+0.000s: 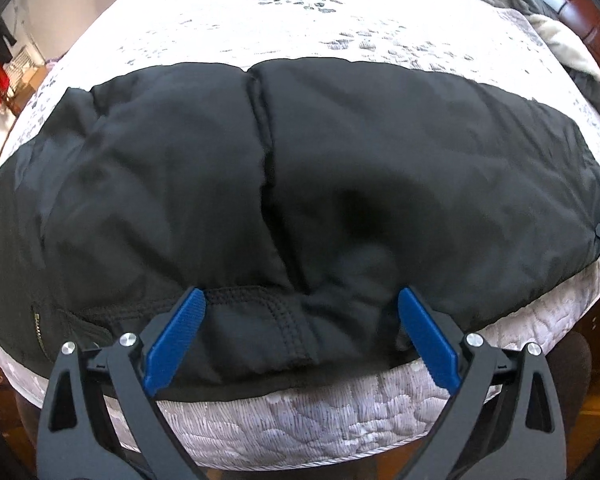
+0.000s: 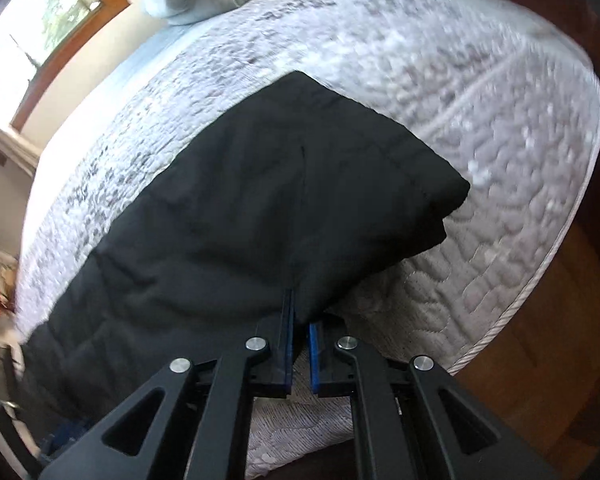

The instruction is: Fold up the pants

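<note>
1. Left wrist view: I see the black pants (image 1: pixel 300 168) spread across the middle of the frame on the quilted bed (image 1: pixel 300 412), near edge at the mattress rim.
2. They look padded, soft and floppy, with a smooth, probably slippery shell. I judge the stitched hem and seams the firmest places to pinch.
3. The left tool (image 1: pixel 300 320) stands wide open at the lower centre, its blue pads on either side of the stitched hem and pressing on nothing.
4. In the right wrist view, the right tool (image 2: pixel 300 320) at the lower centre is clamped on the near edge of the pants (image 2: pixel 260 208), the cloth pinched between its pads.
5. From there the fabric runs up to a folded corner at centre right.
</note>
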